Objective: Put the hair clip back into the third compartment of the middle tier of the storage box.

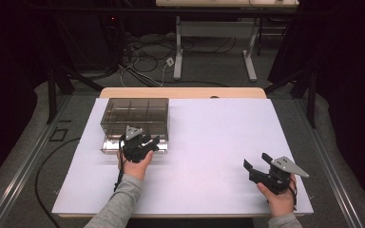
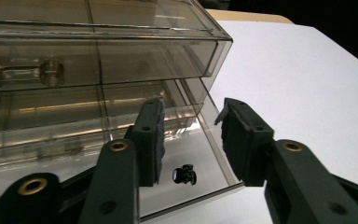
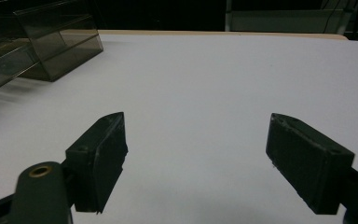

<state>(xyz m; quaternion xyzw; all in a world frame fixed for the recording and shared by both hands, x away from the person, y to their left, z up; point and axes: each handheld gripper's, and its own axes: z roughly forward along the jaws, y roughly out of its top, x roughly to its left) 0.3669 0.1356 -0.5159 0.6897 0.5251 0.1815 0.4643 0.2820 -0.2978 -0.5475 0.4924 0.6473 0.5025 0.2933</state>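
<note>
Dark curtains and tangled cables are framing the far side of the room, and a white table (image 1: 209, 156) is taking up the middle of the high view. Sitting at its upper left is a smoky clear drawer box (image 1: 135, 116), its bottom drawer (image 2: 200, 154) pulled out toward the person. At the lower left of the frame the left gripper (image 1: 148, 144) is hovering right over that open drawer, jaws parted with a modest gap between them. At the lower right the right gripper (image 1: 255, 162) is resting well apart from the box, its jaws spread wide over bare table and gripping nothing.

Looking along the left gripper's jaws, a small black part (image 2: 184, 174) is lying on the drawer floor, low in the frame, just ahead of and between the two pads, a touch closer to the left-hand one. It is too small to tell its long axis. The left hand is far nearer, so I would judge the pick is its job: a short drop straight down, then a squeeze, taking care not to knock the drawer's clear side wall.
</note>
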